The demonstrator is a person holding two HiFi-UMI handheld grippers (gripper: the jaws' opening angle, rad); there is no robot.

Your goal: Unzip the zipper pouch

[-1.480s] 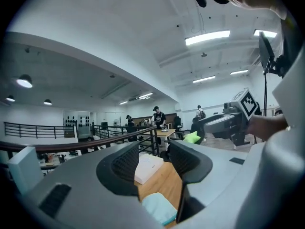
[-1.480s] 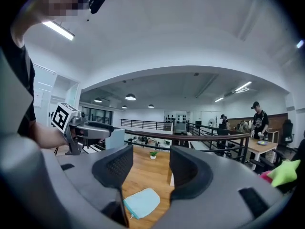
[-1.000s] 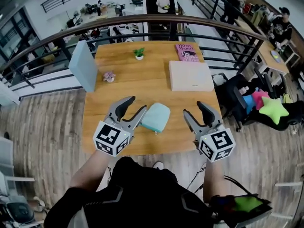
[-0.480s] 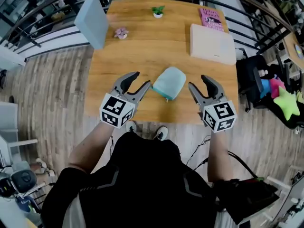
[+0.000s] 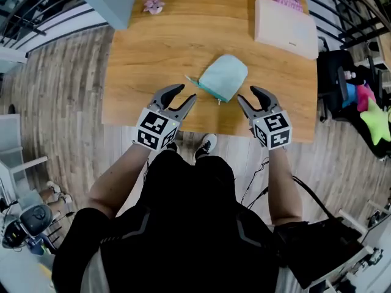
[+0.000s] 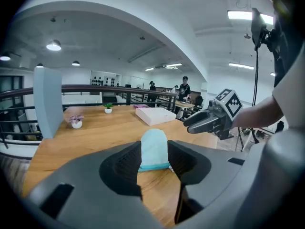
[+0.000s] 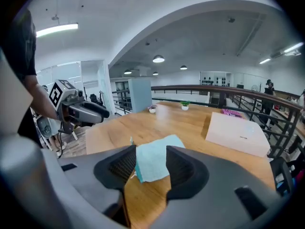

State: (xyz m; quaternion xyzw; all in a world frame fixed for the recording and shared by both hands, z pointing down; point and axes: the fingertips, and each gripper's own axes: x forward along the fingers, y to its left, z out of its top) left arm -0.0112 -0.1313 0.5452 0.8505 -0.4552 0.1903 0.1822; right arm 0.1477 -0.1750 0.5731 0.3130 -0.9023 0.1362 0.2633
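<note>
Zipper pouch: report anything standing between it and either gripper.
Nothing visible. Only bare table separates the zipper pouch from the left gripper and right gripper. Their jaws have just been closing slightly and stand apart, gripping nothing.

Left gripper point(image 5: 188, 91) and right gripper point(image 5: 245, 93) tilt down, empty jaws apart, just narrowing.

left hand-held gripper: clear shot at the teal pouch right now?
Probably yes. The pouch lies flat on the table just ahead of the left hand-held gripper, bare wood between them. Its jaws have just been closing a little but stand apart, nothing between them yet.
</note>
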